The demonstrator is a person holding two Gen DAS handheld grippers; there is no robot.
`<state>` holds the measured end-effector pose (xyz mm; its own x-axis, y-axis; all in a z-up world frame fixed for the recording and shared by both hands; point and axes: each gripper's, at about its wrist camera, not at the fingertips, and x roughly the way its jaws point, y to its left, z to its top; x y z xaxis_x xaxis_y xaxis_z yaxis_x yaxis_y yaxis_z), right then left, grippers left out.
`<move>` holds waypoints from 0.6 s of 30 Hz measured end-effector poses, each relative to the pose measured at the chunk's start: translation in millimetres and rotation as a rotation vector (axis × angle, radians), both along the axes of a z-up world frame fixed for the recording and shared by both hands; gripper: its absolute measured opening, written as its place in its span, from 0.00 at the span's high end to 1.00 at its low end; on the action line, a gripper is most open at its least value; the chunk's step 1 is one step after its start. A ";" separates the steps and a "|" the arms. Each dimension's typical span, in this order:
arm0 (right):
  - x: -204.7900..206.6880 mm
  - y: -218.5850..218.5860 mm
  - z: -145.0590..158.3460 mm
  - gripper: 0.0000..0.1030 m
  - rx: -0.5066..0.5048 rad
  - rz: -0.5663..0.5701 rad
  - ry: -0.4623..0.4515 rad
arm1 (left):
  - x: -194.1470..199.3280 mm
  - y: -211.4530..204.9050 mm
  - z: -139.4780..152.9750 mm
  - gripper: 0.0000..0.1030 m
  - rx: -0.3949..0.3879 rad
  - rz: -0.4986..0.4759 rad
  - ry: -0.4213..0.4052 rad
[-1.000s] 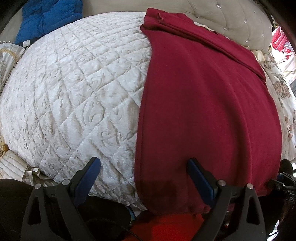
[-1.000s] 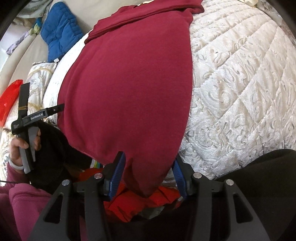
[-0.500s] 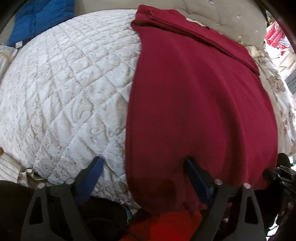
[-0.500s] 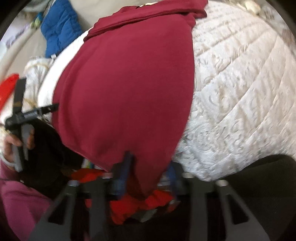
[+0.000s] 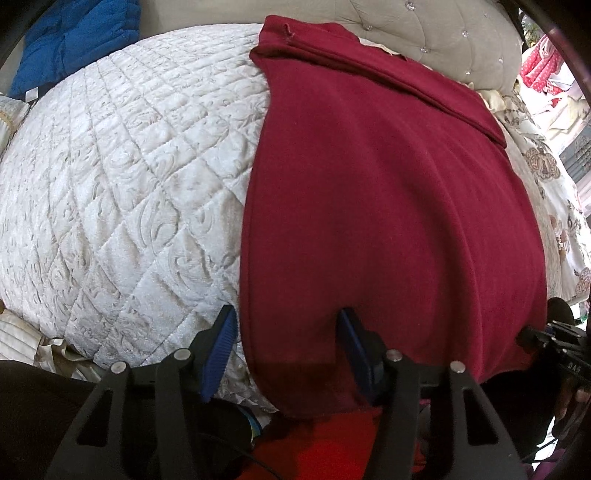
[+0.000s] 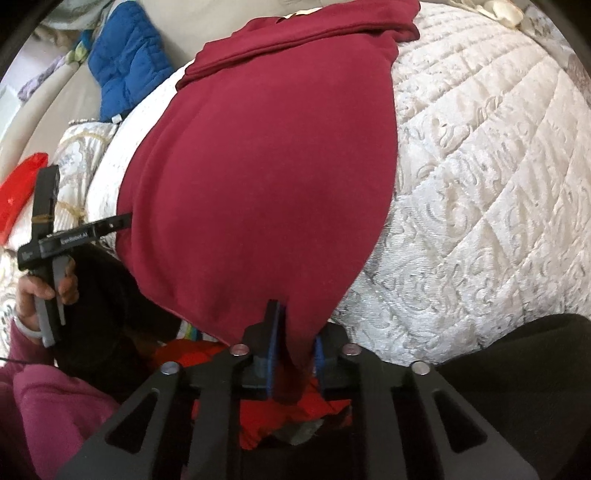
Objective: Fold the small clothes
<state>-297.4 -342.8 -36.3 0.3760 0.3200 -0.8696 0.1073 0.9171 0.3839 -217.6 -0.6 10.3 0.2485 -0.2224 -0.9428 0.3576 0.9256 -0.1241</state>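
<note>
Right gripper (image 6: pixel 295 354): blue pads clenched on the near hem corner of the maroon garment (image 6: pixel 266 192), cloth pinched between them and bunched below the jaws. Grip looks settled.

Left gripper (image 5: pixel 288 350): jaws have just been closing, not yet clamped. The garment's other near corner lies between the pads; the pad at 3 o'clock is at or touching the cloth, the one at 9 o'clock stands just off the hem edge, over the quilted white bedspread (image 5: pixel 122 192).

Garment position: spread flat on the bedspread, running from both grippers at 6 o'clock out to 12 o'clock, where a folded-over band lies near the tufted headboard (image 5: pixel 424 33). Near hem hangs over the bed edge above red cloth (image 6: pixel 288 410). Blue padded item (image 6: pixel 125 62) at 11 o'clock in the right view, well apart.

Handling, judged: soft, fleecy knit, light, limp; it will drape and sag between the two grips, not slippery. Hold at the two hem corners, taking all layers. Risk: left pads catching the bedspread too.
</note>
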 end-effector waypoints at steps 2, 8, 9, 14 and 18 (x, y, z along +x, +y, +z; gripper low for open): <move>0.4 2.8 0.1 0.98 -0.009 0.005 -0.001 | 0.4 1.2 0.5 0.40 -0.001 0.001 0.002; 4.7 9.5 -2.4 0.96 -0.041 0.022 0.005 | 1.3 7.1 -0.4 0.35 0.000 0.011 0.003; 4.6 10.0 -2.1 0.96 -0.048 0.029 0.003 | 1.1 6.7 -0.4 0.36 0.001 0.008 0.001; 0.9 10.2 7.6 1.00 -0.025 0.047 -0.050 | -3.1 4.7 7.9 0.84 -0.050 -0.027 -0.007; -0.3 3.0 38.2 1.00 0.032 0.059 -0.147 | 4.6 17.5 27.2 0.91 -0.160 -0.009 0.018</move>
<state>-297.7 -339.7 1.9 0.4781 0.3717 -0.7958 -0.0060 0.9074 0.4202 -213.1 17.0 37.5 0.2289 -0.3718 -0.8996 0.3619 0.8904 -0.2759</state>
